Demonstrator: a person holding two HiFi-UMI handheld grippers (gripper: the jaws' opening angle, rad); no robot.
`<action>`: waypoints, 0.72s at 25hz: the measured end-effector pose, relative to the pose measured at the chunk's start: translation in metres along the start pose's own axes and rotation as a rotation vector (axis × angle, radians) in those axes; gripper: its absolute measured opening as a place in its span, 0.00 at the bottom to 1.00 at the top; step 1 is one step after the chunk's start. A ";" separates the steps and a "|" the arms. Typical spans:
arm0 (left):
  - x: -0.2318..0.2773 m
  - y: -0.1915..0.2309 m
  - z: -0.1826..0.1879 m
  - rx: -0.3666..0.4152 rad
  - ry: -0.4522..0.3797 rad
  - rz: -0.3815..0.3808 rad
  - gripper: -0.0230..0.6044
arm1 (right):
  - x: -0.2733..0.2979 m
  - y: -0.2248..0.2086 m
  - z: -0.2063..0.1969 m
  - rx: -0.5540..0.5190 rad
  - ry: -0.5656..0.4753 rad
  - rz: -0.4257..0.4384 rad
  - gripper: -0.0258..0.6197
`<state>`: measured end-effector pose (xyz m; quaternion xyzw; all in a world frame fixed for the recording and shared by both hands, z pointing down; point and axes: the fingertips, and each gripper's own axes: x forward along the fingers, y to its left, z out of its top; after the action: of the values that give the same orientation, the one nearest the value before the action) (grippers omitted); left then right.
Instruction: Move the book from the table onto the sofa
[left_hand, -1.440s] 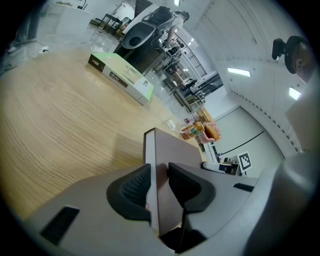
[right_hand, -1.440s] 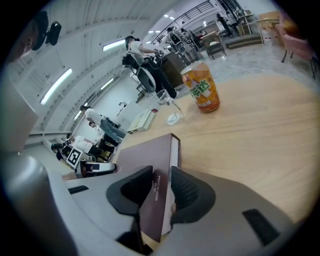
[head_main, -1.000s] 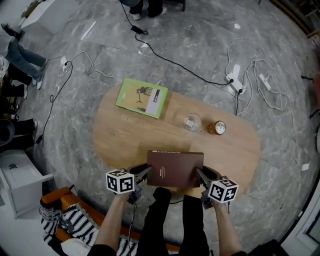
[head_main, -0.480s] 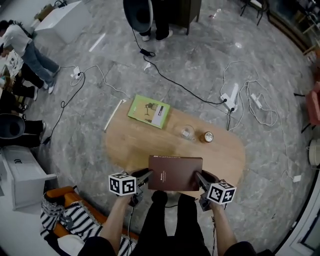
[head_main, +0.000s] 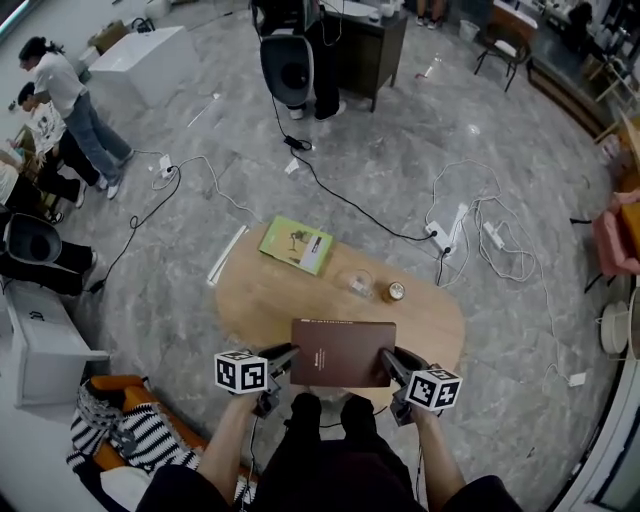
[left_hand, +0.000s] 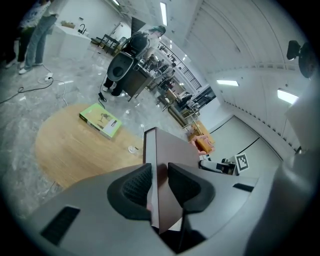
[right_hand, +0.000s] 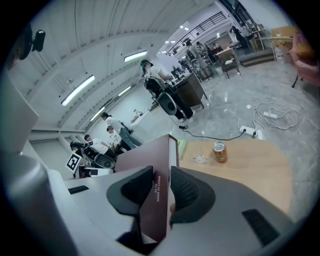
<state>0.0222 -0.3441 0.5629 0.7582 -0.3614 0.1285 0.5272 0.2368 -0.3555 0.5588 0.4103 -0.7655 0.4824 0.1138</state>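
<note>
Head view: carry step imo, brown book looks lifted off the wooden table, over its near edge. Left gripper pinches the book's left edge and right gripper its right edge, jaws apart only by the book's thickness w/ pads pressed on both faces. Next prob a swing near-left to the orange sofa, keeping both pinches even so it doesn't slip.

Open over the bare left and near wood of the table. Barred along its far side by green book, glass and can in a loose row. Just in front, filled by the clamped brown book. Cluttered on the right floor with cables; at lower left, sofa under striped cloth.
</note>
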 end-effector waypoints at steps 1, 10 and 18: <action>-0.002 -0.005 0.000 0.003 -0.004 -0.002 0.22 | -0.004 0.002 0.002 -0.005 -0.004 0.001 0.24; -0.017 -0.029 -0.001 -0.013 -0.064 -0.023 0.22 | -0.029 0.016 0.009 -0.026 -0.046 0.024 0.24; -0.022 -0.041 -0.005 -0.001 -0.080 -0.017 0.22 | -0.041 0.019 0.008 -0.037 -0.055 0.047 0.23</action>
<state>0.0356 -0.3234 0.5231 0.7657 -0.3757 0.0935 0.5137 0.2508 -0.3373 0.5185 0.4034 -0.7863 0.4594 0.0889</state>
